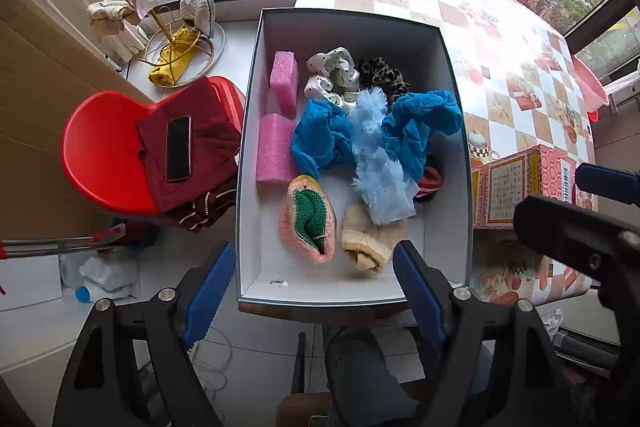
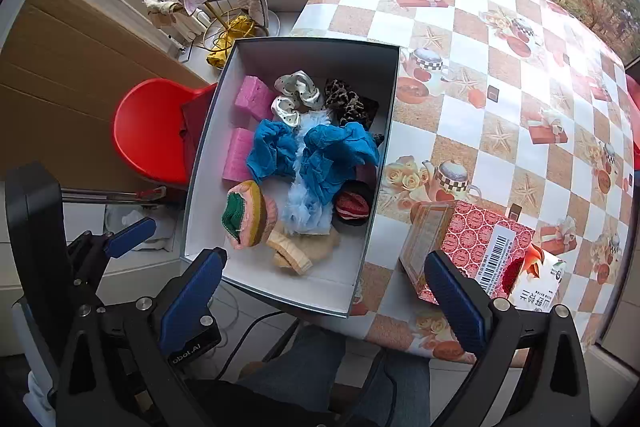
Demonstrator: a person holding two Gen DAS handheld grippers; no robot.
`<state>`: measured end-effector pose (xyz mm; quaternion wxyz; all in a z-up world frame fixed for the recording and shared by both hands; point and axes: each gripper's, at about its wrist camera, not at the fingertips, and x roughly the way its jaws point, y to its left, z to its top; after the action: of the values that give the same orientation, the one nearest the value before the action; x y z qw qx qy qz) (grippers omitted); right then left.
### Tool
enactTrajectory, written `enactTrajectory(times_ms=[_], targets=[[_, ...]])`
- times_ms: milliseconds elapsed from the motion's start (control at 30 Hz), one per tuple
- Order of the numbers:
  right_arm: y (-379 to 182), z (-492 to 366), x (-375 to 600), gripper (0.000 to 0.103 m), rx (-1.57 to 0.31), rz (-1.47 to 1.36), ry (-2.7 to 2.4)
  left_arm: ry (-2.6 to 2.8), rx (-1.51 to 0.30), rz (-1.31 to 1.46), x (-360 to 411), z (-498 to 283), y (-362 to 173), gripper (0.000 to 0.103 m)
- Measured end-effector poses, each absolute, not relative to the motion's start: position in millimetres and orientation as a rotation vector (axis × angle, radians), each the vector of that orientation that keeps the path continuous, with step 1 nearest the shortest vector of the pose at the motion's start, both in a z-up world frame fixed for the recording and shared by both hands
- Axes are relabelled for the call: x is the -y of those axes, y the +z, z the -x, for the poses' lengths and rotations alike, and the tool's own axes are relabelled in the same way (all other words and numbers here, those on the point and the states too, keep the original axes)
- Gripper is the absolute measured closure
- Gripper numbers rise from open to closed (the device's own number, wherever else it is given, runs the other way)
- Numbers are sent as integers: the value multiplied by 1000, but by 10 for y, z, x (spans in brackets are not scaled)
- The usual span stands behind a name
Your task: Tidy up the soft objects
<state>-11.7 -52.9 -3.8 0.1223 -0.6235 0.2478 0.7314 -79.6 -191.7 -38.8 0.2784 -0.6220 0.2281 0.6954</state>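
Pretty sure I'm near the end of this one. All the soft stuff I can see is already in the box, and the table around it has nothing soft left on it, just a red carton beside the box. Both my claws hang above the near end of the box: left claw has its jaws wide apart with nothing between them, right claw same deal, spread and empty.

Inside the box: two pink sponges along the left wall, a white dotted scrunchie and a leopard one at the far end, blue scrunchies in the middle with a pale fluffy one draped over them. Nearest me are a pink-and-green knit and a beige sock, plus a red-black thing by the right wall.

What's left, I'd guess, is only tidying the pile, since it's a bit jumbled.
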Motion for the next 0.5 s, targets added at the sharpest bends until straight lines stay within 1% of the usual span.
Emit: enactTrajectory(times_ms=[500], targets=[[-72,187,625,1,-679,1852,2151,1848,-594,1720,1974,819,-455,20]])
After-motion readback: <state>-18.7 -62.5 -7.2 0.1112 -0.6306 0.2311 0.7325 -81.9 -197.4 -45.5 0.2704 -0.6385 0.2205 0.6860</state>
